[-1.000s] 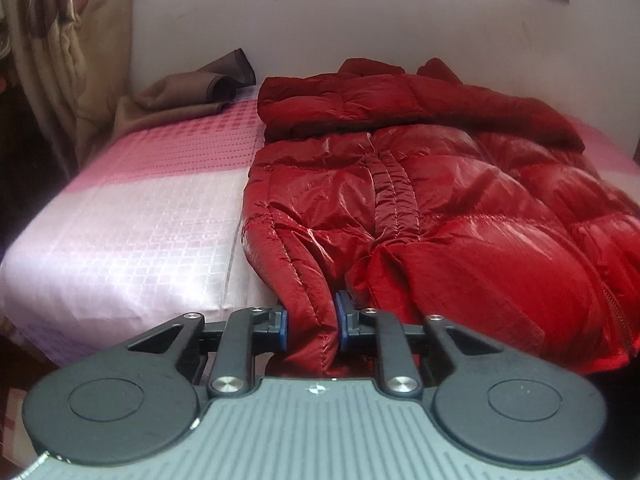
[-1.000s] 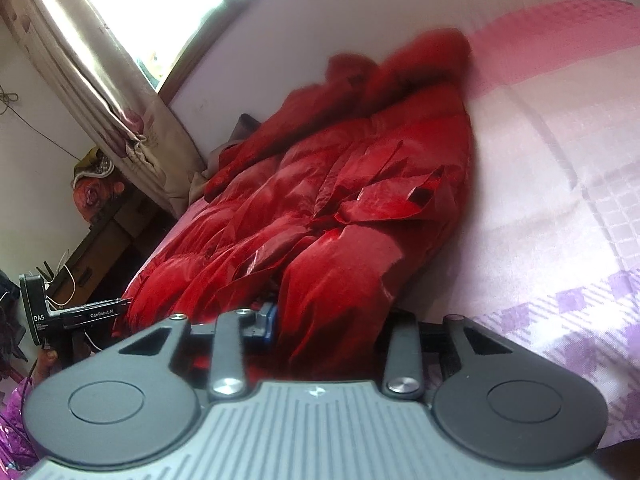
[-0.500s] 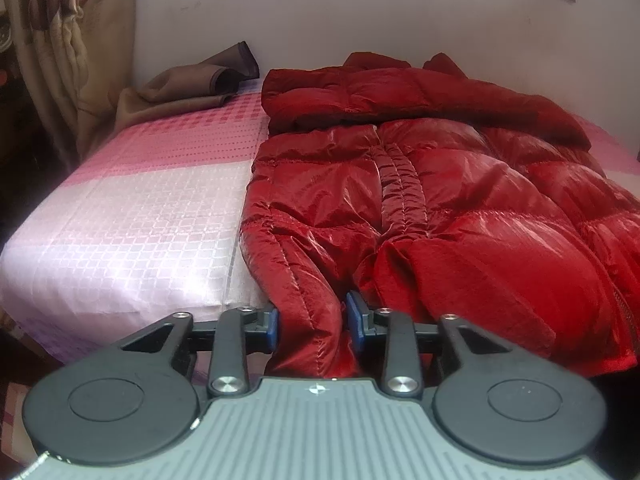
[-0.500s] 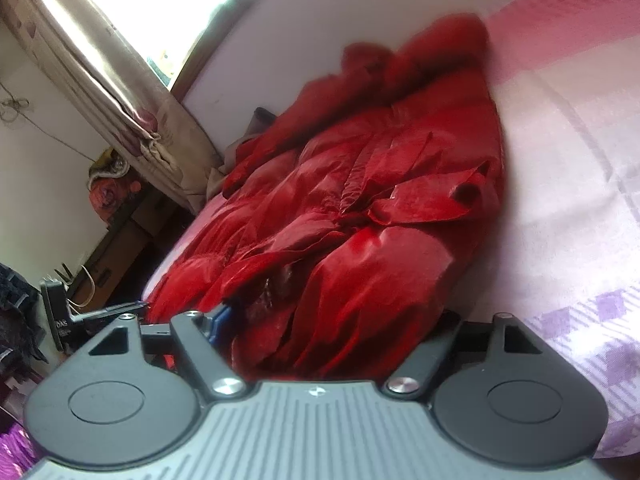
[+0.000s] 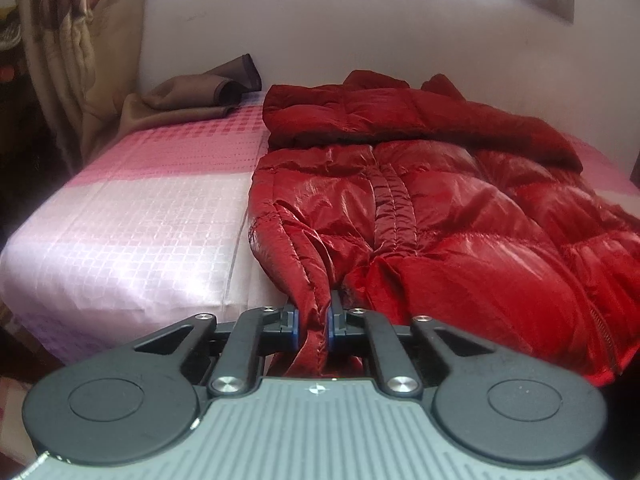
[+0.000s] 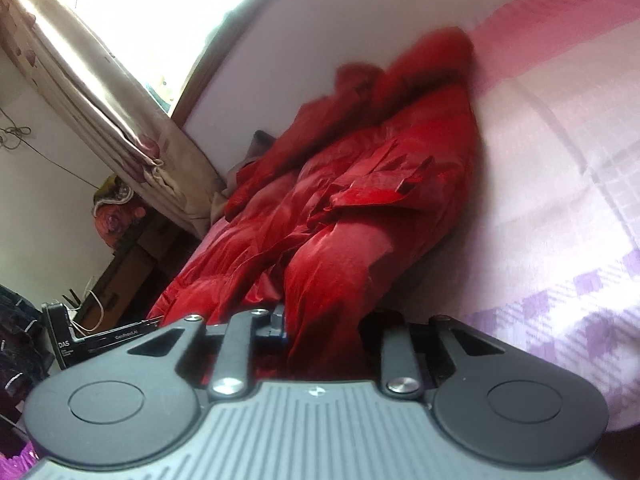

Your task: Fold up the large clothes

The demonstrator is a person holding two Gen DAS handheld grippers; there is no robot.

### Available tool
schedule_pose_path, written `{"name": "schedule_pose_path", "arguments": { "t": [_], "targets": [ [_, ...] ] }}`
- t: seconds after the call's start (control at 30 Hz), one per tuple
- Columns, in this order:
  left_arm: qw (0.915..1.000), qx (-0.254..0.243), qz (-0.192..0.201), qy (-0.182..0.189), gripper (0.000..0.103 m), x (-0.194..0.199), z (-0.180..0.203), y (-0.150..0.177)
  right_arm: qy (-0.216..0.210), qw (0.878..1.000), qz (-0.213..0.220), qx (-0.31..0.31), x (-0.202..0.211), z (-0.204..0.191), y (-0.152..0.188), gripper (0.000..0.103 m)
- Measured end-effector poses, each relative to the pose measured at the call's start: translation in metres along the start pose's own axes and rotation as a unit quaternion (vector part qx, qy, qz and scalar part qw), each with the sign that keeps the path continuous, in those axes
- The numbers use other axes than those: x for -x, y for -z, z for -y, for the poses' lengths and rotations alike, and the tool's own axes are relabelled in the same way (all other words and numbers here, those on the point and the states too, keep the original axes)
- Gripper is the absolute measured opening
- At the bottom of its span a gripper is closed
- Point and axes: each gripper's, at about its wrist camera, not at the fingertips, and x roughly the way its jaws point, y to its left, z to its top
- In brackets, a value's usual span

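Claws are each gripping the hem: left claw (image 5: 312,322) and right claw (image 6: 324,326) are pinching the near edge of the red puffer jacket (image 5: 440,216) lying on the bed (image 5: 140,216), so lifting both corners evenly toward the collar is probably next

In the left wrist view, the near-left part of the bed (image 5: 132,232) is bare sheet, open for a gripper to pass. The red jacket (image 5: 460,220) fills the middle and right, its bulk running from the near edge to the far wall (image 5: 360,32). A brown cloth (image 5: 200,96) lies at the far left corner, just beside the jacket's far end. A curtain (image 5: 80,48) hangs along the far left side. In the right wrist view, open sheet (image 6: 560,184) lies right of the jacket (image 6: 360,216); at the left stand dark furniture (image 6: 128,264) and a black device (image 6: 64,344).
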Motion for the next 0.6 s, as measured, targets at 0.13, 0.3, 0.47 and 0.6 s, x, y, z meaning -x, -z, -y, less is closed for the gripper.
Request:
{"name": "schedule_pose_path", "arguments": {
  "t": [0.13,0.3,0.47,0.6],
  "targets": [
    [0.9999,0.007,0.000,0.010,0.015,0.002,-0.006,0.001,0.000,1.000,-0.006,-0.004,0.006,0.002,0.002,0.023],
    [0.9997,0.004,-0.004,0.022,0.034,-0.008,-0.010,-0.002,0.002,1.000,-0.025,-0.010,0.002,0.005,-0.003,0.031],
    [0.9975,0.053,-0.012,0.046,0.072,-0.017,-0.029,0.000,-0.007,0.999,-0.032,-0.011,-0.005,0.002,-0.002,0.063],
    [0.9909,0.092,-0.035,0.092,0.067,-0.029,-0.040,0.003,-0.005,1.000,-0.027,-0.004,-0.010,0.001,-0.001,0.056]
  ]
}}
